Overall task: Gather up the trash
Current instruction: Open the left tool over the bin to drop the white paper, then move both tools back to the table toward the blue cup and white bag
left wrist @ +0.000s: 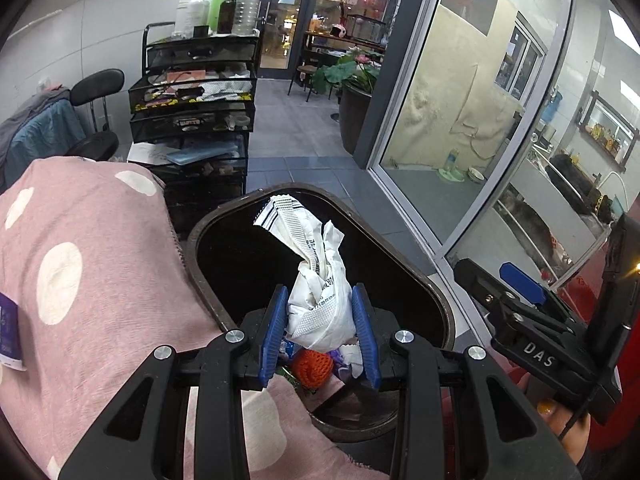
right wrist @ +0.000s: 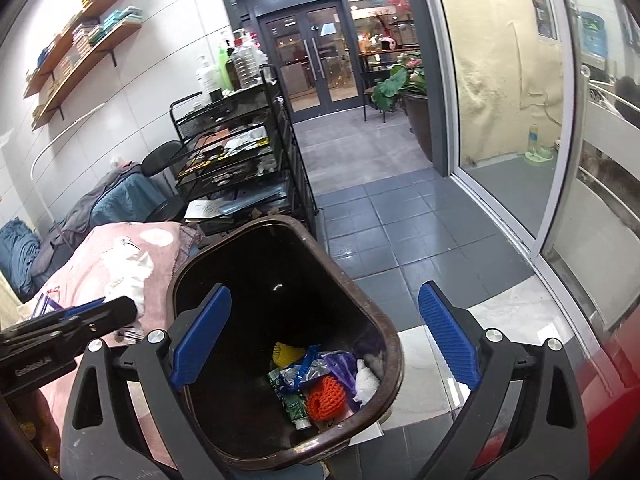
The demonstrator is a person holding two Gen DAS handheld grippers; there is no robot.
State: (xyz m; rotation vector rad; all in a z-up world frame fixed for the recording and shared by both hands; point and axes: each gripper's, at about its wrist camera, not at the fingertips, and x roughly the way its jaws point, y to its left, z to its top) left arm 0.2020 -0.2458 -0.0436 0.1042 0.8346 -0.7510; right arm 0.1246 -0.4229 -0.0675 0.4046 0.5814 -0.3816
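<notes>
Left gripper [left wrist: 320, 330] grips 1 wrapper [left wrist: 316, 280].

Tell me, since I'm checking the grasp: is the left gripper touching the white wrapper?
Touching. The left wrist view shows the left gripper with both blue pads pressed against the crumpled white wrapper.

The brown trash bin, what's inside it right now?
Brown trash bin holds an orange foam net, blue wrapper, purple wrapper, green tube; anything beneath is covered.
</notes>
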